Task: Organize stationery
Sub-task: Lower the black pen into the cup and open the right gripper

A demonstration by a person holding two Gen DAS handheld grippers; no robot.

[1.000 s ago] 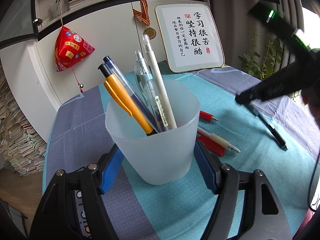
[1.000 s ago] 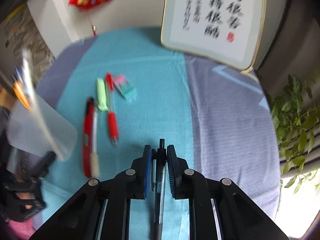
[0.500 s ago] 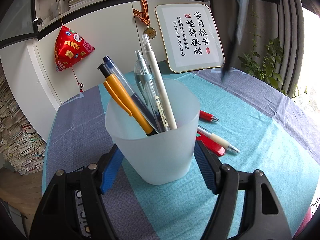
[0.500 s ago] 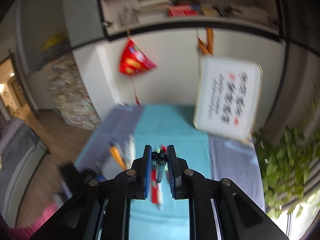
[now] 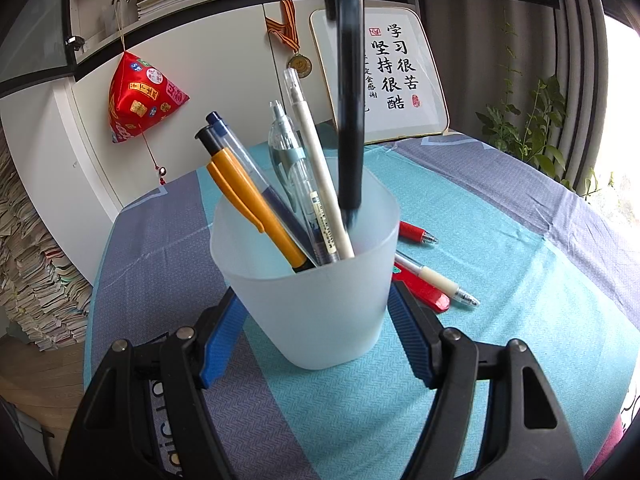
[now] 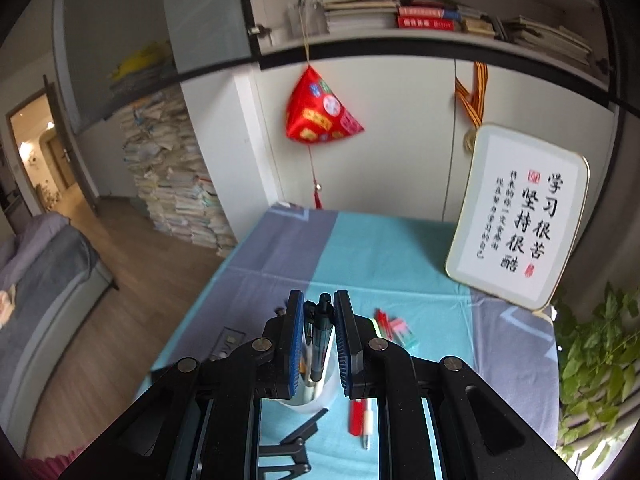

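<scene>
My left gripper is shut on a frosted plastic cup, its blue pads pressed on both sides. The cup stands on the cloth-covered table and holds an orange pen, a blue pen, a clear pen and a white pen. A black pen hangs nearly upright from above, its lower tip just inside the cup's mouth. My right gripper is shut on that black pen, directly over the cup. Three loose pens, a red one among them, lie right of the cup.
A framed calligraphy board leans against the white cabinet at the table's far edge. A potted plant stands at the right. A red pyramid ornament hangs on the cabinet. Small pink and green items lie beyond the cup.
The right gripper has risen from the table with the black pen and swung over the cup; the pen now stands upright with its tip in the cup's mouth. Left gripper and cup stayed put.
</scene>
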